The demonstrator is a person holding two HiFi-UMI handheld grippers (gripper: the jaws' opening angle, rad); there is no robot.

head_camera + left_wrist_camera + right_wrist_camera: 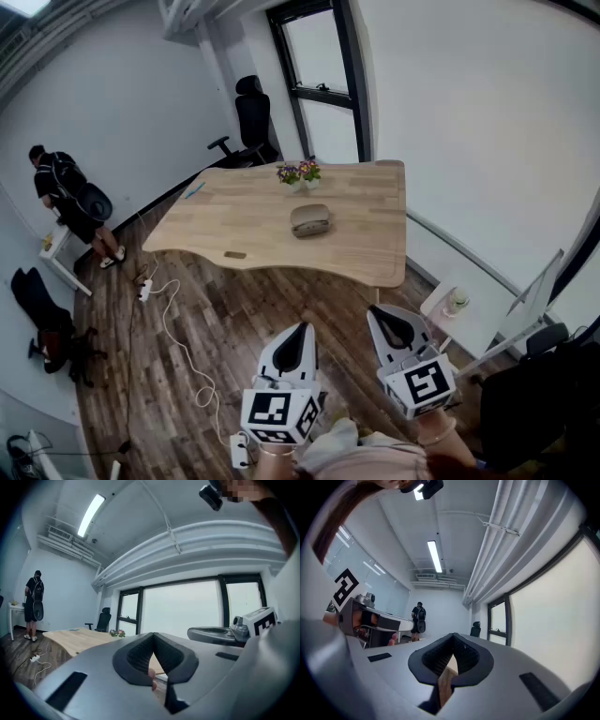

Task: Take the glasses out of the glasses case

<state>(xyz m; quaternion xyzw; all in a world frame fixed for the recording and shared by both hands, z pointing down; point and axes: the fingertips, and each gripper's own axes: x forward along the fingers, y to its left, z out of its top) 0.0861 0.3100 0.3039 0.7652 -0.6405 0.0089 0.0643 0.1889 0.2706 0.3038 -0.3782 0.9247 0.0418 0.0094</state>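
A closed grey-brown glasses case (310, 220) lies near the middle of the wooden table (253, 230). No glasses show. Both grippers hang well short of the table, above the floor. My left gripper (299, 330) is shut with nothing between its jaws, its tips meeting in the left gripper view (153, 634). My right gripper (385, 315) is also shut and empty, its tips closed in the right gripper view (453, 635). Both point toward the table.
Two small flower pots (299, 174) stand at the table's far edge. A black office chair (249, 120) is by the window. A person (70, 204) stands at far left by a white desk. A white cable and power strip (178, 328) trail across the wooden floor.
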